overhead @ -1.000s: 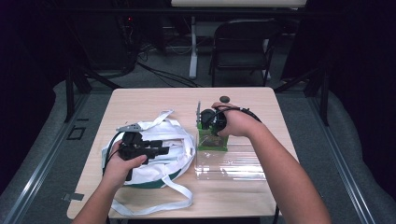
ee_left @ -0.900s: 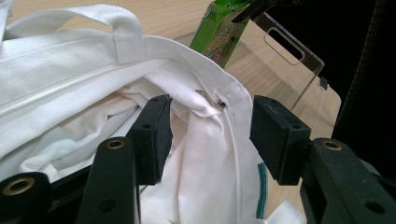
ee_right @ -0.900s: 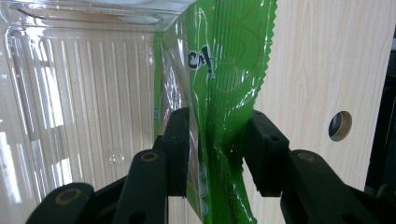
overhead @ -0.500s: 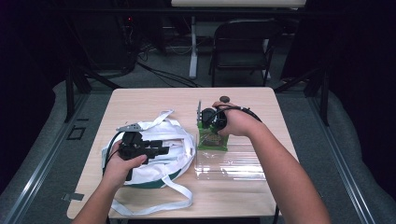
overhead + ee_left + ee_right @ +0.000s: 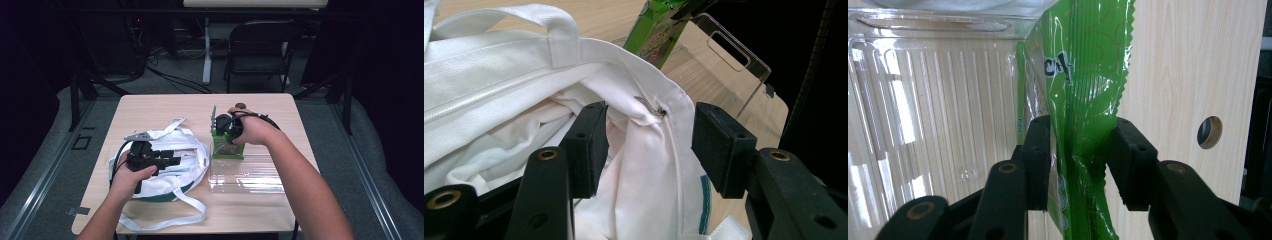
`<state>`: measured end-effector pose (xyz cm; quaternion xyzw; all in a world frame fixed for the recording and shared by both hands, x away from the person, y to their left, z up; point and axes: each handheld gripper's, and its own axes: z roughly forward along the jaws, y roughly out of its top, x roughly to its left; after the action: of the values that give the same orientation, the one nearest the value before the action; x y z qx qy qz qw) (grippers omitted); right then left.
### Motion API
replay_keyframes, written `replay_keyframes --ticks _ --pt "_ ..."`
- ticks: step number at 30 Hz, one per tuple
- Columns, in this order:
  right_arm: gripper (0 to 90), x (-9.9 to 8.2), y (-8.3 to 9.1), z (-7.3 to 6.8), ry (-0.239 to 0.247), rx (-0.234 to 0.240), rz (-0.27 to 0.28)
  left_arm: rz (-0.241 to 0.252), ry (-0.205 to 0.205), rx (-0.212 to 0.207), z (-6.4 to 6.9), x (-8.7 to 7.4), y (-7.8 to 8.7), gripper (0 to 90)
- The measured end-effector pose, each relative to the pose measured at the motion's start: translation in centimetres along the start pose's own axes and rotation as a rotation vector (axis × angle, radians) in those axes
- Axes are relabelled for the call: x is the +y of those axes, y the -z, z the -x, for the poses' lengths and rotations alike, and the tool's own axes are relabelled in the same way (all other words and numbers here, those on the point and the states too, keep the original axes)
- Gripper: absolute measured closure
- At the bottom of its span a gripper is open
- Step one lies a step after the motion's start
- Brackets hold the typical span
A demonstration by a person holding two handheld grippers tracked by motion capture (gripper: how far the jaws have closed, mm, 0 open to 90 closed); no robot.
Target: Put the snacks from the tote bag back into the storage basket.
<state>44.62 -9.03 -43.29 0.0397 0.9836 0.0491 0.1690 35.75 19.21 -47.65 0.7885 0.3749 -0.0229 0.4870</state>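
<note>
A white cloth tote bag (image 5: 195,150) with green trim lies on the left half of the wooden table (image 5: 165,107). My left gripper (image 5: 172,161) rests on it. In the left gripper view the jaws (image 5: 649,137) stand wide, with the bag's zipped rim (image 5: 659,107) loose between them. A green snack packet (image 5: 227,149) stands upright at the far left corner of a clear plastic bin (image 5: 250,175). My right gripper (image 5: 1080,160) points down on the packet (image 5: 1083,65); its jaws have just been opening, and both pads still touch the crinkled film.
The clear bin (image 5: 938,90) has ribbed walls and a handle slot (image 5: 726,50). A round cable hole (image 5: 1210,132) sits in the tabletop beside the packet. The bag's long straps (image 5: 165,220) trail toward the near table edge. A folding chair (image 5: 260,50) stands beyond the table.
</note>
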Motion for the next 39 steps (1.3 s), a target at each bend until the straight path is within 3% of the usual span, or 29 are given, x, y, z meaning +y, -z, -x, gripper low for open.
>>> replay_keyframes --ticks 3,19,39 --pt "57.5 0.0 0.1 0.0 -0.020 0.008 0.007 0.000 0.000 0.000 0.0 0.0 0.0 48.2" --pt "40.1 0.4 0.5 0.0 -0.050 -0.048 0.062 0.003 0.001 -0.006 -0.1 0.2 -0.1 48.1" --pt "39.2 0.1 1.1 0.0 -0.042 -0.048 0.062 -0.002 0.006 -0.003 -0.3 0.1 -0.2 47.8"
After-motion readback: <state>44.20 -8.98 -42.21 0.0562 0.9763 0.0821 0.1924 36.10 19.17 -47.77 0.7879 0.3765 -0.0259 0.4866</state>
